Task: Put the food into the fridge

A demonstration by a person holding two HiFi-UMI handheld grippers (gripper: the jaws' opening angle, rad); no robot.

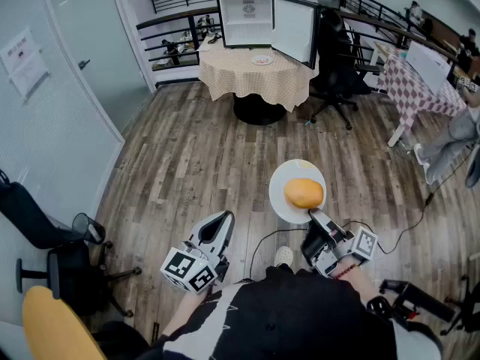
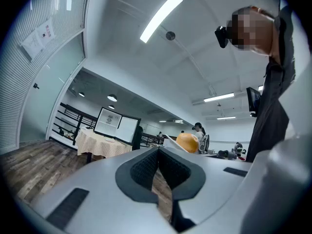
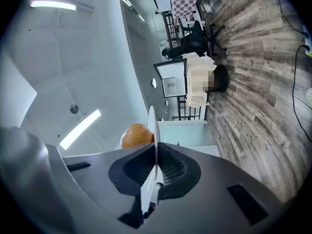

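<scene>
- Wood-plank floor [image 1: 187, 163] runs, in the head view, from us to a round table [image 1: 255, 81] well ahead. The fridge [image 1: 246, 21] stands at the table's far edge with its door [image 1: 294, 30] swung open. The bun [image 1: 304, 193] sits near the middle of a white plate [image 1: 283, 205] that we carry in the air, well apart from the fridge.
- Head view again: the right gripper [image 1: 315, 217] pinches only the plate's near edge. We judge the plate could droop from that single hold and the bun could roll off the far edge. An office chair [image 1: 334, 58] just beside the table's right edge may crowd our approach.
- Left gripper view: the left gripper [image 2: 157, 152] has its jaws pressed together on nothing, so it gives the plate no support.
- Right gripper view: the jaws are clamped narrow on the thin rim, and the plate shows edge-on with the bun loose on it. Any twist of our wrist could slide the bun off, and the open door might knock the plate at the fridge.
</scene>
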